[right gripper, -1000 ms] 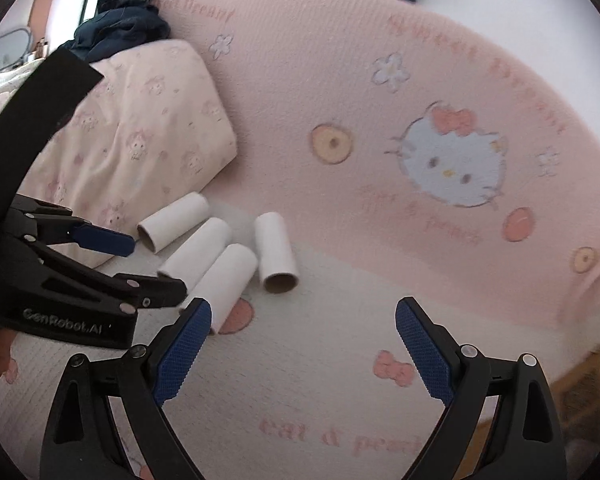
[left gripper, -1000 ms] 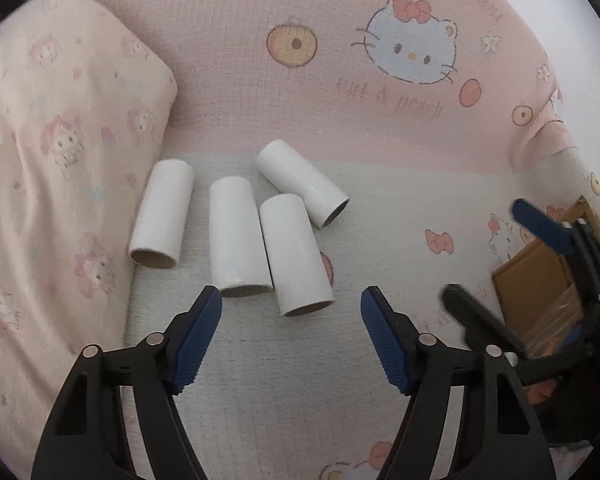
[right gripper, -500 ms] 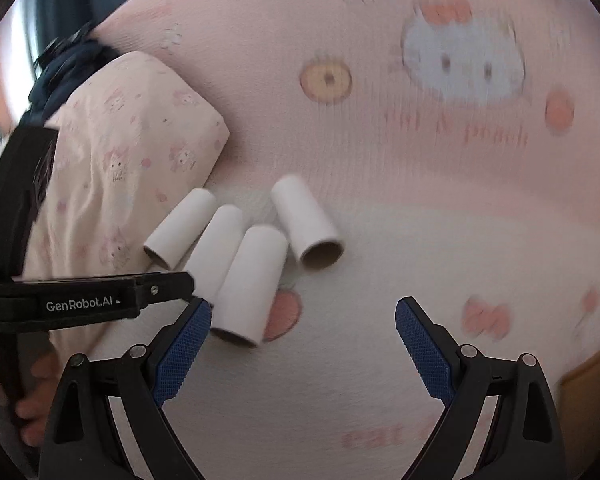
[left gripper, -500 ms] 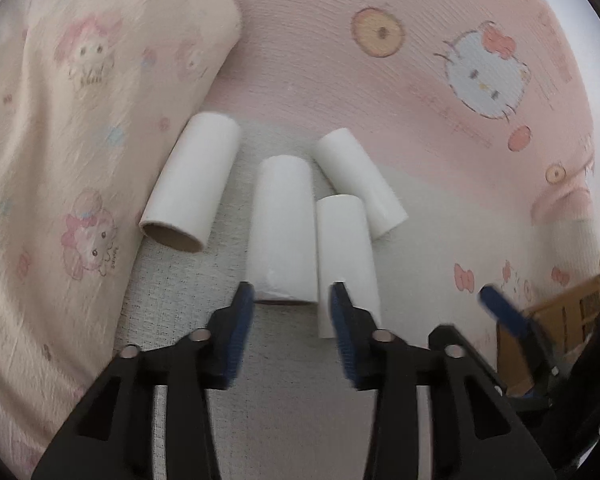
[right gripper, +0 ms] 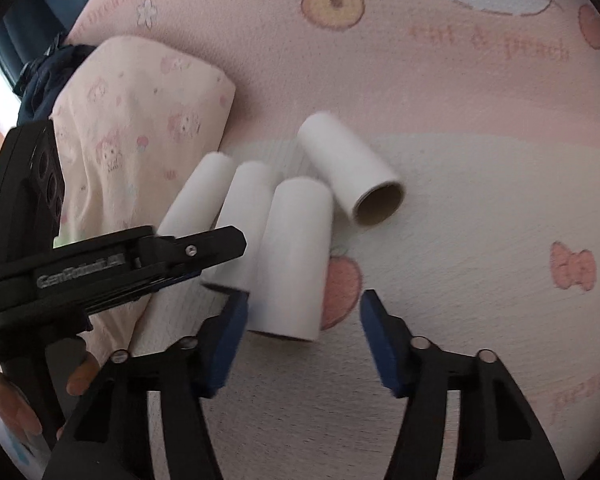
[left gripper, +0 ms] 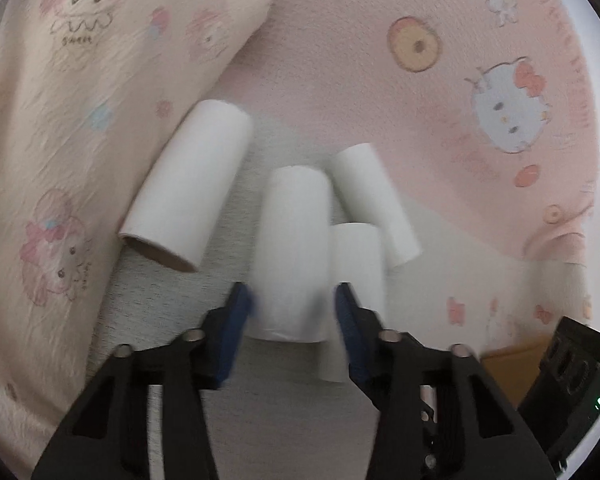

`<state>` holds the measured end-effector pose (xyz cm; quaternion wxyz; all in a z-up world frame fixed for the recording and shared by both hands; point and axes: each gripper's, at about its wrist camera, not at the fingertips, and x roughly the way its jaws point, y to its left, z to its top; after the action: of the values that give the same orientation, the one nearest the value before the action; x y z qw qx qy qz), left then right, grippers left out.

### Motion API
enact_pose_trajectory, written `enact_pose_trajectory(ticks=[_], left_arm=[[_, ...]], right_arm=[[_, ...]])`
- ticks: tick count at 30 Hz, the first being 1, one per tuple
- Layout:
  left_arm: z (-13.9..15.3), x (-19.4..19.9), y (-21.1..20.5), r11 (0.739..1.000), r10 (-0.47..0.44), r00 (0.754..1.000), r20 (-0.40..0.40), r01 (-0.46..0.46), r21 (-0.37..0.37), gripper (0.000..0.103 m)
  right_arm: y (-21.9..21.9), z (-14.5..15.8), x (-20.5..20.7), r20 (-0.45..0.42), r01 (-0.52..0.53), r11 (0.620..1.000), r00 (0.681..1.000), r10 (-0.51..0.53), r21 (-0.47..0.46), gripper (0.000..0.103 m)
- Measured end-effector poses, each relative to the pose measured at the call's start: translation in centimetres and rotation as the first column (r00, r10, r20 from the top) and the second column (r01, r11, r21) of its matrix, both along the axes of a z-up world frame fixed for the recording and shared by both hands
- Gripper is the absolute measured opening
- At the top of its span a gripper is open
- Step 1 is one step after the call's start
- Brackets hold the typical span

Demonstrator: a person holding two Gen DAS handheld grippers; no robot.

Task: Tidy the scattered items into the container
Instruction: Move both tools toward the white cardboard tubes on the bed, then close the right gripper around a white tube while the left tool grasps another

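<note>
Four white cardboard tubes lie side by side on a pink cartoon-print bed sheet (left gripper: 380,92). In the left wrist view my left gripper (left gripper: 294,320) straddles the near end of the second tube (left gripper: 292,248). Its jaws are closing, and the blue pads are close beside the tube with no clear press. The leftmost tube (left gripper: 188,188) lies apart. In the right wrist view my right gripper (right gripper: 304,336) has the third tube (right gripper: 292,256) between its closing jaws, with the right pad well off it. The fourth tube (right gripper: 348,172) lies angled behind. The left gripper (right gripper: 204,252) reaches in beside the second tube (right gripper: 244,204).
A folded cream quilt (left gripper: 60,120) borders the tubes on the left. A sliver of a brown cardboard box (left gripper: 508,360) shows low on the right, next to the right device's black body (left gripper: 572,372). A person's hand (right gripper: 80,372) holds the left device.
Both grippers have come down and closer to the tubes, rolling as they went. Both pairs of jaws have narrowed, each now around the end of a tube.
</note>
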<state>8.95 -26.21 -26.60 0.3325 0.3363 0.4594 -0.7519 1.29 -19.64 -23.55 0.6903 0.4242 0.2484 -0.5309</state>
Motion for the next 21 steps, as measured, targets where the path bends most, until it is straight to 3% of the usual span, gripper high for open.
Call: enact_pose_trajectory(ticks=[3, 15, 21], left_arm=[[-0.2, 0.3, 0.0, 1.0, 0.011, 1.0, -0.029, -0.01, 0.03, 0.043], [0.3, 0.3, 2.8, 0.994, -0.102, 0.994, 0.033, 0.1, 0.052, 0.041], [1.2, -0.4, 4.2, 0.992, -0.124, 0.979, 0.161, 0.119, 0.041, 0.041]], right_arm=[[0.0, -1.0, 0.5, 0.017, -0.002, 0.999, 1.0, 0.001, 0.039, 0.042], [1.6, 0.9, -1.5, 0.001, 0.002, 0.999, 1.0, -0.002, 0.04, 0.041], [3.2, 1.3, -1.5, -0.171, -0.055, 0.995, 0.983, 0.068, 0.082, 0.041]])
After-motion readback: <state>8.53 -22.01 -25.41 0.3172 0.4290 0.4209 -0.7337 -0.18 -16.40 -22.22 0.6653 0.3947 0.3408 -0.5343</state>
